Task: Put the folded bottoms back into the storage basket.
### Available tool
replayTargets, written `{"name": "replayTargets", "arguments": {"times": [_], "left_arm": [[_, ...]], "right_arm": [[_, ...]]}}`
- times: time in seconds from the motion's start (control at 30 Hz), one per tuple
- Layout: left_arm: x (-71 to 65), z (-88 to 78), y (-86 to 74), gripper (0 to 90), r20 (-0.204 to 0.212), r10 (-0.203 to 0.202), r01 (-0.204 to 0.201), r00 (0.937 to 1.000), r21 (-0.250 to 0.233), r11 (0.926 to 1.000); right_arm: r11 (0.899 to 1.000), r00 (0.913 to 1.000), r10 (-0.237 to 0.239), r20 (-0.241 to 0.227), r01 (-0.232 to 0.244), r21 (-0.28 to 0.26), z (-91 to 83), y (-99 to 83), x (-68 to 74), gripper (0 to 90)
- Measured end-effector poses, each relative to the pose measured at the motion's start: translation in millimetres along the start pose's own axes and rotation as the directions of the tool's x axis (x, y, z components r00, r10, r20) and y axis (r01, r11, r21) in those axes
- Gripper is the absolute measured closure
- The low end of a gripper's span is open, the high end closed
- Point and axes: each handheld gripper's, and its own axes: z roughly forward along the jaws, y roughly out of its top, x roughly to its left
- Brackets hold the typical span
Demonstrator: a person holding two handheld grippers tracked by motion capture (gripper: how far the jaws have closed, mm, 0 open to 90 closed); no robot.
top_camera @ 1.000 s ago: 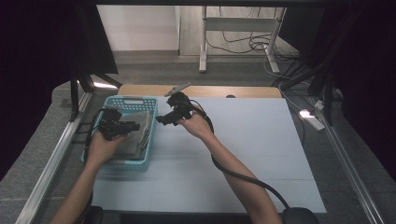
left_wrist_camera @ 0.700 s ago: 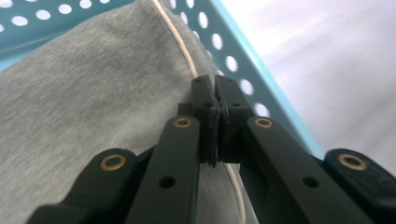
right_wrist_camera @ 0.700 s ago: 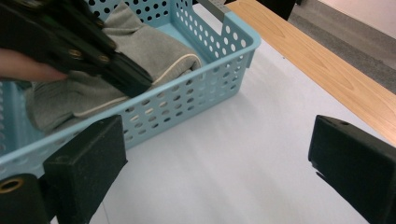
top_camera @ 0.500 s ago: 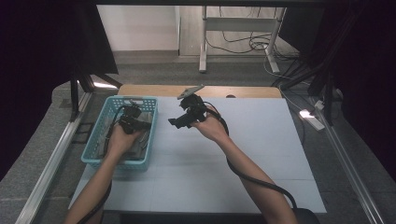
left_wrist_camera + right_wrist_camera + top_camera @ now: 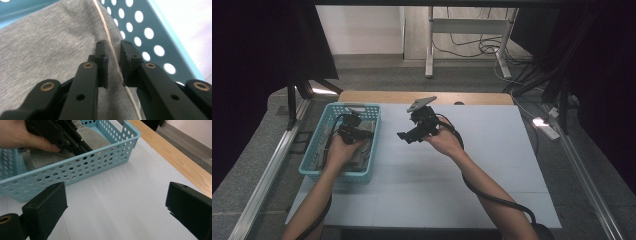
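Left tool (image 5: 113, 56) inside blue basket (image 5: 155, 37), jaws just reopened slightly, straddling pale seam of grey cloth (image 5: 50, 45), not clamping. Right tool (image 5: 116, 207) released, above white worktop (image 5: 120, 195).

The left claw (image 5: 353, 131) pointed down and forward from the left hand (image 5: 341, 149), its jaws a narrow gap apart after just opening. The right claw (image 5: 408, 136), raised on an outstretched forearm, faced left with its jaws spread wide and empty.

grey cloth (image 5: 50, 40) with pale seam – light-blue perforated basket (image 5: 314, 152) – white table (image 5: 492, 165)
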Motion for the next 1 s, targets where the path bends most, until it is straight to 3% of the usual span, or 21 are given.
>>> {"name": "replayTargets", "arguments": {"times": [0.3, 0.43, 0.77, 1.0], "left_arm": [[-4.8, -9.1, -2.5, 60.7, -0.016, 0.038, -0.038, 0.9992, -0.028, 0.9989], [-6.0, -13.2, -3.7, 58.0, -0.005, 0.044, -0.044, 0.999, -0.045, 0.998], [-9.4, -24.6, -10.3, 43.3, -0.034, 0.074, -0.076, 0.9967, -0.054, 0.9956], [-9.6, -35.9, -16.3, 29.1, 0.002, 0.072, -0.071, 0.9974, -0.091, 0.9933]], "right_arm": [[1.0, 0.9997, 0.019, -0.015, -0.019, -0.008, -7.6, -11.4, -1.5, 3.4], [0.999, 0.9987, 0.042, -0.03, -0.042, -0.011, -10.8, -14.2, -3.5, 3.2], [0.997, 0.9952, 0.077, -0.061, -0.078, -0.015, -15.7, -19.6, -3.1, 3.1], [0.994, 0.9917, 0.106, -0.073, -0.106, 0.002, -19.6, -24.1, -3.1, 3.1]]}}
